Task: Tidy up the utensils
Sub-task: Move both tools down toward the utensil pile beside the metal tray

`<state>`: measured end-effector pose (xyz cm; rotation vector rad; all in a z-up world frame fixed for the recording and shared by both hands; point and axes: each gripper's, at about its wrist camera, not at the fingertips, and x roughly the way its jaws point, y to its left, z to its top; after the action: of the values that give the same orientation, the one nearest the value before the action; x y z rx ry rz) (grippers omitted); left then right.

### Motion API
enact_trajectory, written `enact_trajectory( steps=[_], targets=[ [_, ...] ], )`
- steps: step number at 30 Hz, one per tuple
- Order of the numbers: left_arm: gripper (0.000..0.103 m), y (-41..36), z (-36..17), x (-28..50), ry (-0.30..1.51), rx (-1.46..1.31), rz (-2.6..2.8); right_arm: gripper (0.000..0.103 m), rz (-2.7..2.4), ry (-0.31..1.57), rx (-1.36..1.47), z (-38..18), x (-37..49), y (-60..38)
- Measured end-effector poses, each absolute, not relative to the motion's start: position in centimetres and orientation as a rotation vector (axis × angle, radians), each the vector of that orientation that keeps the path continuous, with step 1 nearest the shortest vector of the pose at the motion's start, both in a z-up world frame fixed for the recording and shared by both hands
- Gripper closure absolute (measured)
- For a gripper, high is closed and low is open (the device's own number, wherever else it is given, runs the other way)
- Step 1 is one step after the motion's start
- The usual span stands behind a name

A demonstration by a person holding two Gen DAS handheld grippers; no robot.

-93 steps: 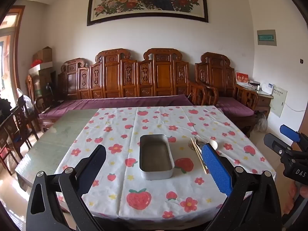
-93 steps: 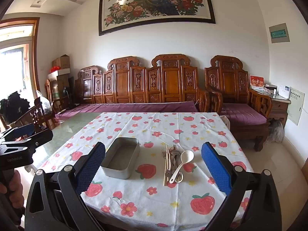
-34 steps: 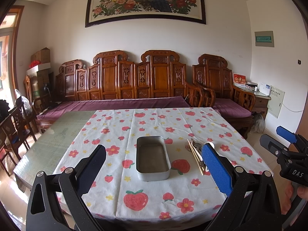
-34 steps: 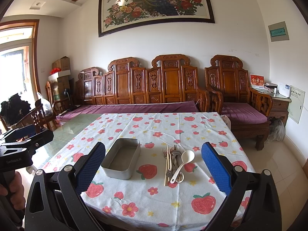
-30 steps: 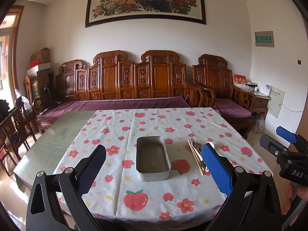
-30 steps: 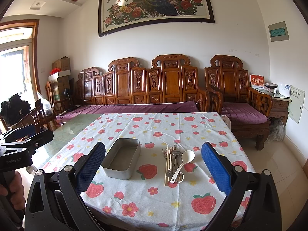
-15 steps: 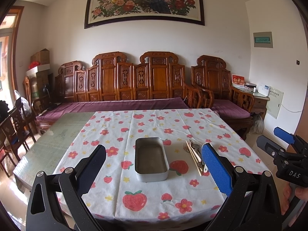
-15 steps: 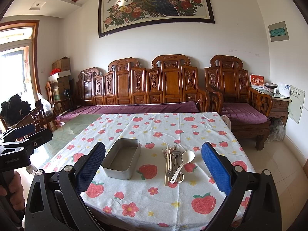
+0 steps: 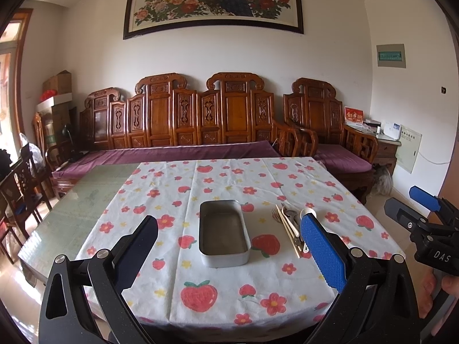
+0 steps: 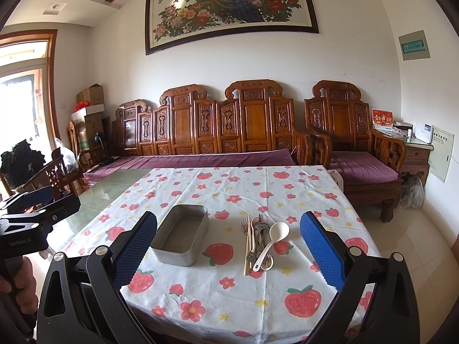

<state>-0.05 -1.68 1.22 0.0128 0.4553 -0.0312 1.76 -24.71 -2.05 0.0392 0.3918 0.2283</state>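
From the left wrist view, the blue pad (image 9: 321,253) at lower right covers the near ends of the chopsticks (image 9: 287,230) and most of the white spoon (image 9: 308,213). The metal pieces (image 10: 259,236) in the pile overlap too tightly to count. The hand (image 10: 21,283) is cut off at lower left.

L gripper (image 9: 229,240) & R gripper (image 10: 228,238) both held level, jaws wide apart, nothing gripped
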Motion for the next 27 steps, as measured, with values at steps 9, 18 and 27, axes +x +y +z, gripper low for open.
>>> enact_trajectory(
  steps=[9,18,27],
  targets=[
    [0.006,-1.9,-1.9,2.9,0.548,0.024,-0.06,0.003,0.222,0.444,0.029,-4.3,4.1,-25.0],
    [0.006,-3.2,-5.6,7.4,0.622,0.029,-0.106,0.018,0.217,0.551,0.044,-9.0,9.5,-26.9],
    [0.006,-4.3,-8.7,11.3,0.686,0.046,-0.141,0.036,0.199,0.633,0.054,-13.3,14.3,-28.1]
  ],
)
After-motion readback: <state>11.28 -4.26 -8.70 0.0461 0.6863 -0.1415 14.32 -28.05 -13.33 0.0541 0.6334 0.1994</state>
